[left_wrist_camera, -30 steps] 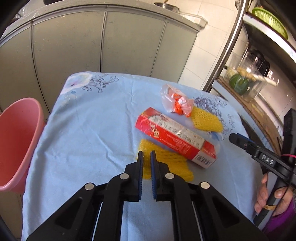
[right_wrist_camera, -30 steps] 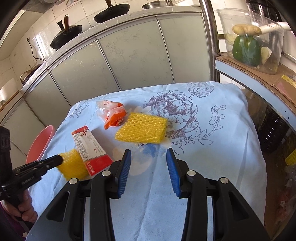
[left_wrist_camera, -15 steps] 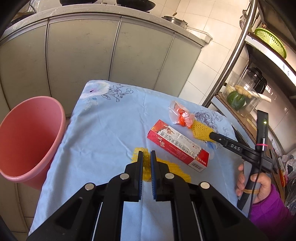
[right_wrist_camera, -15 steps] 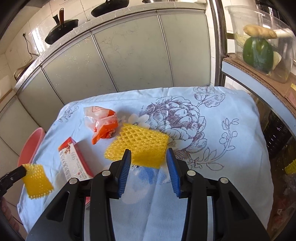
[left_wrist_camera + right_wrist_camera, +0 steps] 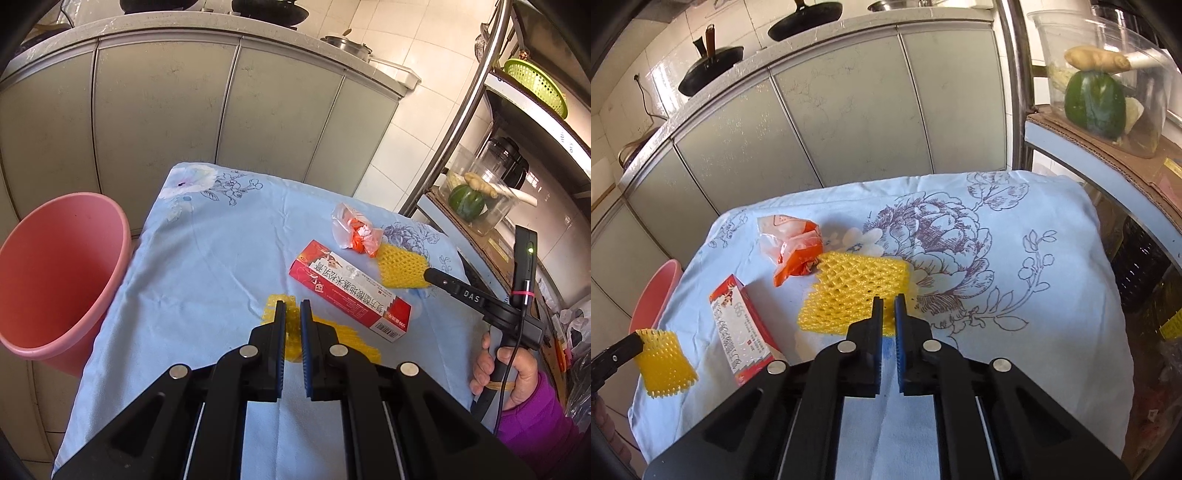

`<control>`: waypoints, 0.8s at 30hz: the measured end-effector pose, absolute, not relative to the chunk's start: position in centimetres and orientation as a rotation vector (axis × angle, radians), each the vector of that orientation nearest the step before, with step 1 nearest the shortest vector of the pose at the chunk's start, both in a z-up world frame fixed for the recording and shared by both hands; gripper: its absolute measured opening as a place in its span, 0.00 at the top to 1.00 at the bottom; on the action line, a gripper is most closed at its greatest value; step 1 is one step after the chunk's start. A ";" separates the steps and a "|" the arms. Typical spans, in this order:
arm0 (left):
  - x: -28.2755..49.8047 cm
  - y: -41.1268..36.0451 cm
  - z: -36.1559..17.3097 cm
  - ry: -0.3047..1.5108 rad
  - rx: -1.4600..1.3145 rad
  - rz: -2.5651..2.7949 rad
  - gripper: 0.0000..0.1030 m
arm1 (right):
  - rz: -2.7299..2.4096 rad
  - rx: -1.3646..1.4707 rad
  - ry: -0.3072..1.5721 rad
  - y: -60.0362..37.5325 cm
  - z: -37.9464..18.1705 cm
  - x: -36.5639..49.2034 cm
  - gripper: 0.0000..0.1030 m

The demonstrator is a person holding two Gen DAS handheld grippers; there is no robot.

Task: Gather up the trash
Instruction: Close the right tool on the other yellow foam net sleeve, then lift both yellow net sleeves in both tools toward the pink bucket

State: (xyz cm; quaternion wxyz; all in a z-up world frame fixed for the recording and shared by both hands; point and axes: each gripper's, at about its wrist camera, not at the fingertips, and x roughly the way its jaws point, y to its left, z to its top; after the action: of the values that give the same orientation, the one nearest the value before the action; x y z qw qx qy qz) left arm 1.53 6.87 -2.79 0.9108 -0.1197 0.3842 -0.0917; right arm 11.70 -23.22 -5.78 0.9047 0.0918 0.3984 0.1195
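Left gripper [image 5: 292, 314] is clamped on a yellow foam net [image 5: 665, 363]; in the right wrist view that net hangs off its tip, clear of the cloth, at the table's left edge. Right gripper [image 5: 888, 308] is clamped on the near edge of a second foam net [image 5: 857, 291], jaws nearly together with mesh pinched between them. That second net lies on the blue flowered cloth [image 5: 207, 266], its near edge in the jaws.

Other trash on the cloth:
- red carton [image 5: 349, 291], lying flat, between the two nets
- crumpled orange-and-clear wrapper [image 5: 352, 236], just beyond the carton, touching the far corner of the second net

Pink bin [image 5: 55, 273] stands off the table's left side, rim up; nothing visible inside in the left wrist view.

A hand [image 5: 504, 373] in a purple sleeve holds the right gripper's handle at the right of the left wrist view.
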 end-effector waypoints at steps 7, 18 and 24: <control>0.8 6.9 -1.7 0.756 -0.238 -0.192 0.93 | 0.249 0.212 0.744 -24.0 -3.1 9.1 0.94; -0.3 7.5 -0.2 0.708 -0.238 -0.177 0.93 | 0.305 0.181 0.629 -22.9 1.6 5.4 0.95; -0.7 8.0 0.7 0.685 -0.242 -0.165 0.93 | 0.347 0.176 0.598 -22.0 3.2 4.2 0.95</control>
State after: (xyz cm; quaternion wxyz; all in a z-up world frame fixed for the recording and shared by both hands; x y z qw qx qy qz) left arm -0.70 8.01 0.65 0.9314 -0.1181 0.3347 -0.0804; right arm 4.21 -22.03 3.21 0.9371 0.0860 0.2926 0.1701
